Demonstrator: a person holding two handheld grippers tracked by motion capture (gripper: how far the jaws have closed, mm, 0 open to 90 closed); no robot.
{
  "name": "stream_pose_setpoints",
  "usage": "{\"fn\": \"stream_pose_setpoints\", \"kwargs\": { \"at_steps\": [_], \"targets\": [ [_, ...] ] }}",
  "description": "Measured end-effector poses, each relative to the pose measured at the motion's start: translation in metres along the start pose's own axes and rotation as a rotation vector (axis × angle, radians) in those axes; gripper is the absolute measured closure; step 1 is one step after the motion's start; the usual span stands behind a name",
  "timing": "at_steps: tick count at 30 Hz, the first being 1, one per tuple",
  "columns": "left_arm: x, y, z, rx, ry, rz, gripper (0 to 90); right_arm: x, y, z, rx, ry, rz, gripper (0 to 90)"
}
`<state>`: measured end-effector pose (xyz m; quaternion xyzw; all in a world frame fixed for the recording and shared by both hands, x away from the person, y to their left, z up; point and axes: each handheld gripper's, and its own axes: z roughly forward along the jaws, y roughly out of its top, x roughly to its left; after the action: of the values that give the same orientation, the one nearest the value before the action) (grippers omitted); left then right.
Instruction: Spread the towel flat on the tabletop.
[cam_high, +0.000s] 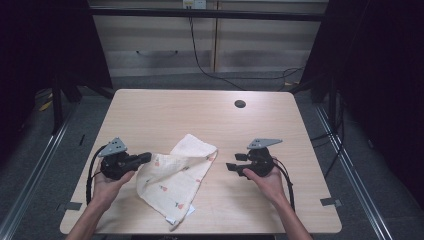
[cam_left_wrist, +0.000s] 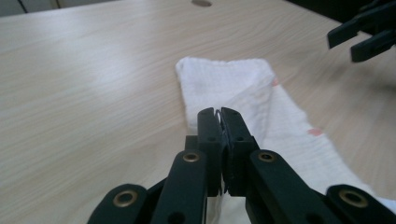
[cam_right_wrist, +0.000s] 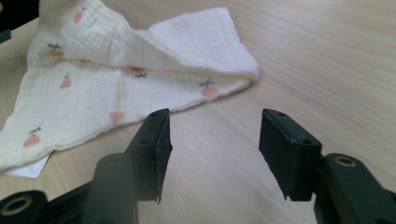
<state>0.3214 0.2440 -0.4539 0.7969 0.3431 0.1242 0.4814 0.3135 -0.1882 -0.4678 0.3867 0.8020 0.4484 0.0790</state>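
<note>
Cream muslin cloth (cam_high: 176, 177), printed with small orange-red fruit motifs, lies rumpled on the pale wood table (cam_high: 165, 107), near the front edge and between the two hands. Its far end is doubled back over itself; its long axis runs diagonally, from that far folded end down toward the near corner by the table's front edge.

Left gripper (cam_high: 146, 158): jaws clamped tight on a pinch of the cloth's left edge; in the left gripper view a sliver of white fabric shows between the pads (cam_left_wrist: 219, 122). Cloth rises slightly toward this grip.

Right gripper (cam_high: 231, 167): jaws apart, nothing between them, pads bare in the right gripper view (cam_right_wrist: 214, 140). It points across the table at the cloth and stands near it, not touching.

Key relation: nearest free part of the cloth to the right gripper is the folded far corner (cam_right_wrist: 243, 70), lying ahead of and slightly left of its jaws. Judgement: right hand is placed to advance and take that corner while left holds the opposite edge, likely for spreading or folding.
</note>
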Motion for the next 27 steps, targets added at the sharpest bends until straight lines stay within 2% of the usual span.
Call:
{"fn": "stream_pose_setpoints", "kwargs": {
  "at_steps": [6,11,16,19,20,21,24,27],
  "targets": [
    [0.014,-0.013,0.008,0.052,0.031,-0.032,87.8,-0.004,0.007,0.014,0.015,0.031,-0.016,53.5],
    [0.019,-0.019,0.009,0.064,0.042,-0.046,87.7,-0.014,0.010,0.029,0.034,0.034,-0.036,58.8],
    [0.022,-0.019,0.007,0.060,0.050,-0.048,87.7,-0.024,0.016,0.045,0.030,0.038,-0.029,57.7],
    [0.024,-0.020,0.008,0.056,0.056,-0.058,87.5,-0.028,0.021,0.055,0.025,0.047,-0.032,51.1],
    [0.026,-0.020,0.008,0.054,0.062,-0.065,87.4,-0.029,0.023,0.058,0.022,0.060,-0.027,51.8],
    [0.027,-0.019,0.008,0.042,0.063,-0.079,87.4,-0.030,0.024,0.061,0.032,0.063,-0.043,52.8],
    [0.027,-0.015,0.009,0.024,0.062,-0.084,87.5,-0.030,0.028,0.070,0.041,0.076,-0.075,52.9],
    [0.029,-0.017,0.010,0.039,0.066,-0.084,87.5,-0.028,0.031,0.077,0.042,0.078,-0.090,51.9]
  ]
}}
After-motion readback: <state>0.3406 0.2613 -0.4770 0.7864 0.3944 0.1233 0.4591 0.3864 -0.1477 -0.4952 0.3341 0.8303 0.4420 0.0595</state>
